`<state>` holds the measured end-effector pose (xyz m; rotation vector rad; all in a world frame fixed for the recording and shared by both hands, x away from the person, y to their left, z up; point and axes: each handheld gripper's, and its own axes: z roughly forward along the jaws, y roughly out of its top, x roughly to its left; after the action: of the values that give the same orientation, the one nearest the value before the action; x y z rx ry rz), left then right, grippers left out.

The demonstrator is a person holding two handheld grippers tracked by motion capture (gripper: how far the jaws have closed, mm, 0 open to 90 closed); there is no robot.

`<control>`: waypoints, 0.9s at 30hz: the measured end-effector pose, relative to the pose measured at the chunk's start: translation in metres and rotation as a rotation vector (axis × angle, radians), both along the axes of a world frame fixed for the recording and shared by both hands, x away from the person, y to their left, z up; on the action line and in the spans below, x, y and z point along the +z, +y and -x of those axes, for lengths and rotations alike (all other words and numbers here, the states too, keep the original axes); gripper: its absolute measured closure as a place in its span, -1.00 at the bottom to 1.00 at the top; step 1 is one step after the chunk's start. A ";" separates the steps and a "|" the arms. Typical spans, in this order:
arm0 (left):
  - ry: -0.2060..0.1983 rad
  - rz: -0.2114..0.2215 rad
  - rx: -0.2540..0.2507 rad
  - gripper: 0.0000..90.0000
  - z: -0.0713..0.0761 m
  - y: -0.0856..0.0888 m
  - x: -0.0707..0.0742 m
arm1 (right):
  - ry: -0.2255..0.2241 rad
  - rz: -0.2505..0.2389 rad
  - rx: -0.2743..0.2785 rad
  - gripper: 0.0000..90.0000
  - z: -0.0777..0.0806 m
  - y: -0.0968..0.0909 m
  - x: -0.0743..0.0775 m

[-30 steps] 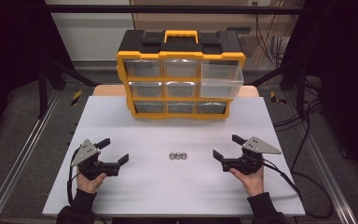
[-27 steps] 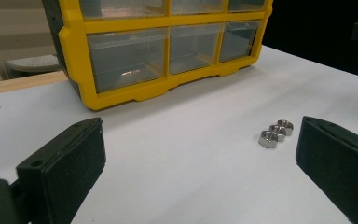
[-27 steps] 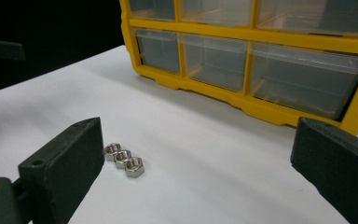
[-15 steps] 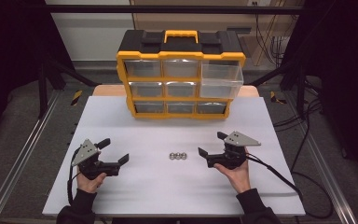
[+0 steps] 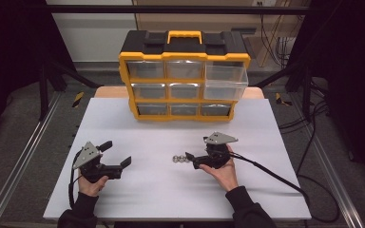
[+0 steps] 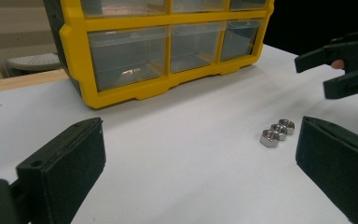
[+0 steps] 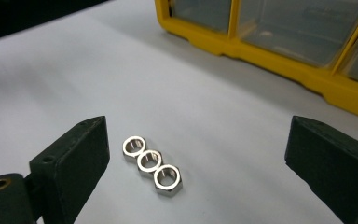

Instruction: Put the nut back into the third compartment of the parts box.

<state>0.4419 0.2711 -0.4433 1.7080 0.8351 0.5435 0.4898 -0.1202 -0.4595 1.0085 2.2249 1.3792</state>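
Three metal hex nuts (image 5: 181,158) lie touching in a short row on the white table (image 5: 161,194). My right gripper (image 5: 192,160) is open and points left, its fingertips just short of the row. Its jaws have just been closing a little with nothing between them. In the right gripper view the nuts (image 7: 152,163) lie ahead, nearer the left jaw of the gripper (image 7: 196,140). My left gripper (image 5: 119,153) rests open at the table's left. Its own view shows the gripper (image 6: 198,135), the nuts (image 6: 277,132) and the right gripper (image 6: 313,77) beyond.
A yellow and black drawer organizer (image 5: 185,80) with clear drawers stands at the table's far edge. Its upper right drawer (image 5: 225,80) is pulled out. The right gripper's cable (image 5: 275,173) trails off to the right. Dark frame posts flank the table.
The right hand and its gripper moved left across the table, from the right side up to the row of nuts. The left gripper stayed put.
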 end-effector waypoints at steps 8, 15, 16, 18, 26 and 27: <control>-0.001 -0.002 0.000 -0.98 0.000 0.000 0.000 | 0.061 0.080 0.029 -0.59 -0.006 0.014 -0.017; 0.000 -0.001 0.002 -0.98 0.000 0.000 0.000 | 0.091 0.121 0.051 -0.24 -0.008 0.017 -0.027; -0.001 -0.002 0.001 -0.98 0.000 0.000 0.000 | 0.102 0.120 0.064 -0.13 -0.009 0.018 -0.030; -0.002 -0.001 0.001 -0.98 0.000 0.000 0.000 | 0.116 0.119 0.075 -0.03 -0.009 0.018 -0.032; -0.002 0.000 0.001 -0.98 0.000 0.000 0.000 | 0.140 0.123 0.104 0.29 -0.010 0.019 -0.035; -0.003 0.000 0.001 -0.98 0.000 0.000 0.000 | 0.139 0.123 0.106 0.31 -0.010 0.019 -0.035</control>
<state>0.4416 0.2711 -0.4430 1.7064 0.8335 0.5462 0.5001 -0.1013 -0.4948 0.9837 2.4643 1.2298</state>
